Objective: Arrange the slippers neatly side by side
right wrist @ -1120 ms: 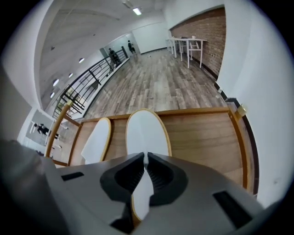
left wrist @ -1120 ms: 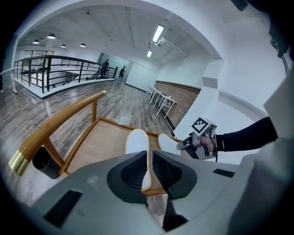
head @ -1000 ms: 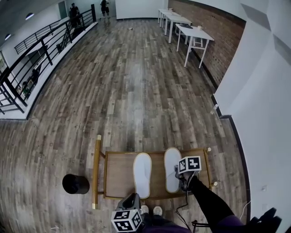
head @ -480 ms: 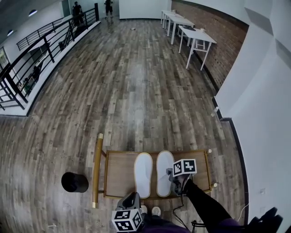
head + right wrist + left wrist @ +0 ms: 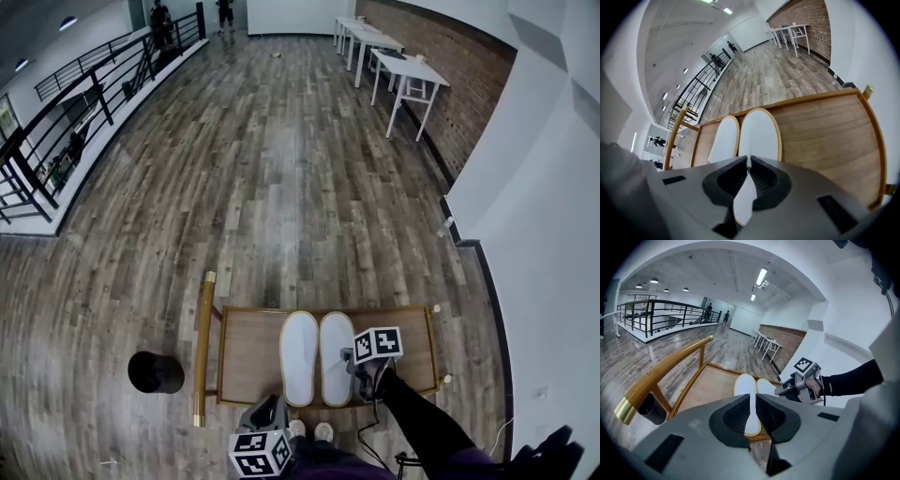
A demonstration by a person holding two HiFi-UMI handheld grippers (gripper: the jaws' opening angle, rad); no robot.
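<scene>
- Slippers: the pair is white with tan rims. The left slipper (image 5: 299,358) and the right slipper (image 5: 337,356) lie soles down on the wooden tray of a trolley (image 5: 253,361), toes pointing away from the person. Their long sides are touching or very nearly so, and heels and toes look about level.
- The right gripper (image 5: 358,375) sits at the heel end of the right slipper. In the right gripper view its jaws are drawn almost together and clamped on the thin heel rim, with the white sole running on past them.
- The left gripper (image 5: 268,416) hangs back at the near edge of the trolley, apart from both slippers. Its jaws stand a narrow slit apart and hold nothing. The left slipper only shows through the gap from further off.
- Step in hand, as I judge it: the placing of the right slipper beside its mate is at its end. The pair already reads as side by side.
- The next move calls for opening the right jaws and drawing back along the slipper's length, so that the light slipper is not dragged askew. After that comes a check that the heels line up.
- Around them are the bare tray to the right, the trolley's gold-tipped handle (image 5: 201,347) on the left, a black bin (image 5: 156,373) on the plank floor beside it, and white tables (image 5: 405,77) far off by the brick wall.
</scene>
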